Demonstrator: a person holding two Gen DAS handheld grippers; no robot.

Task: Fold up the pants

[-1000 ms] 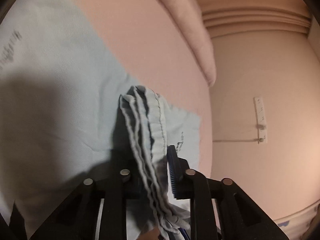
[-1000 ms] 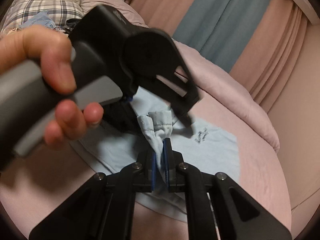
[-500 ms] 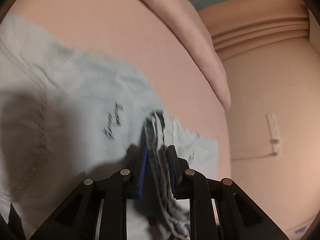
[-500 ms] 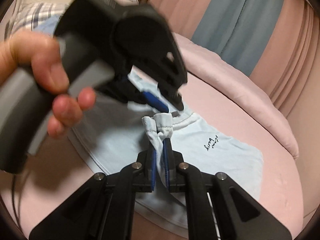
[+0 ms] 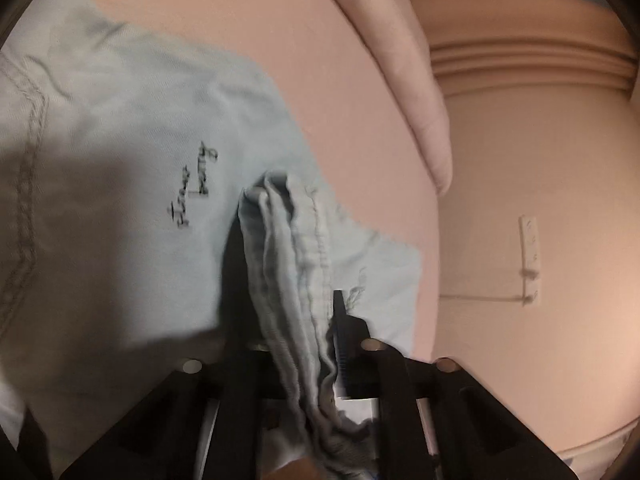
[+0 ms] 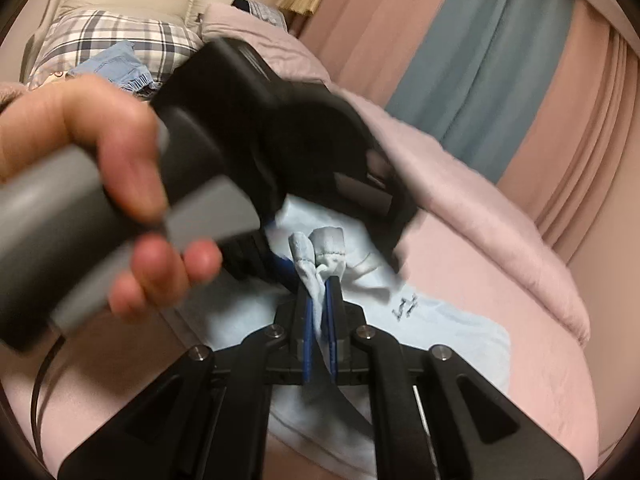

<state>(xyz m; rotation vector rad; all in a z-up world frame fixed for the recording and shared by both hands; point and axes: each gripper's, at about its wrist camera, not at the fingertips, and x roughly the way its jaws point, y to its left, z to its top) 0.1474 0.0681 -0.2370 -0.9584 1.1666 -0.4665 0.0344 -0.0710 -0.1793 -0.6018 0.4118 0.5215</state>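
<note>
A bed (image 6: 532,364) with a pink sheet fills the room, a rolled pink duvet (image 6: 472,200) lying along its far side. Pink curtains (image 6: 568,120) and 1 blue curtain (image 6: 492,60) hang behind it. A plaid pillow (image 6: 120,36) sits at the head.

Left wrist view: close, looking down on pants (image 5: 132,184), wall beyond. Right wrist view: facing left gripper (image 6: 280,268), pillows, curtains. Shared: pants (image 6: 440,332), pink bed (image 6: 532,320).
</note>
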